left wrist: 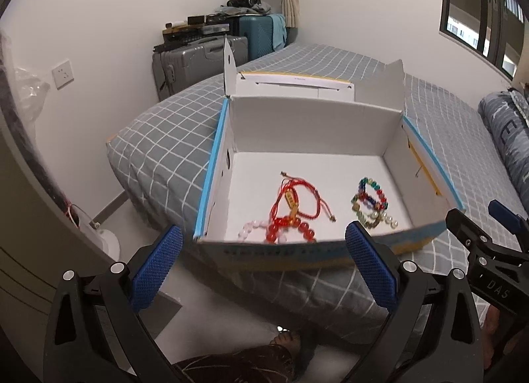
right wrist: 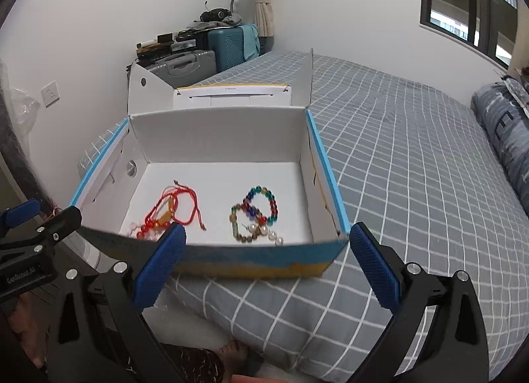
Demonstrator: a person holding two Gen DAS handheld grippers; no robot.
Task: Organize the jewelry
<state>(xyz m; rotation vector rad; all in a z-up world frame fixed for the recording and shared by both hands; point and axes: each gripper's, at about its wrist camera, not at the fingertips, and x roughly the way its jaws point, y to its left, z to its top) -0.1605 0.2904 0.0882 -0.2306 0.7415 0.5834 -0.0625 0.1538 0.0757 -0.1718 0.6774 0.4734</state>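
An open white cardboard box [left wrist: 307,125] with blue edges sits on the bed; it also shows in the right wrist view [right wrist: 218,135]. Inside lie a red cord bracelet [left wrist: 299,199] [right wrist: 178,204], a red and pink bead bracelet [left wrist: 281,232] [right wrist: 143,229], and multicoloured bead bracelets with pearls [left wrist: 372,202] [right wrist: 258,214]. My left gripper [left wrist: 264,264] is open and empty, in front of the box's near wall. My right gripper [right wrist: 264,264] is open and empty, also just short of the box. Each gripper shows at the edge of the other's view.
The bed [right wrist: 413,158] has a grey checked sheet and a rolled blue duvet [right wrist: 499,125] at the right. Suitcases [left wrist: 198,62] piled with clutter stand by the far wall. The floor and a person's foot [left wrist: 284,340] lie below the bed edge.
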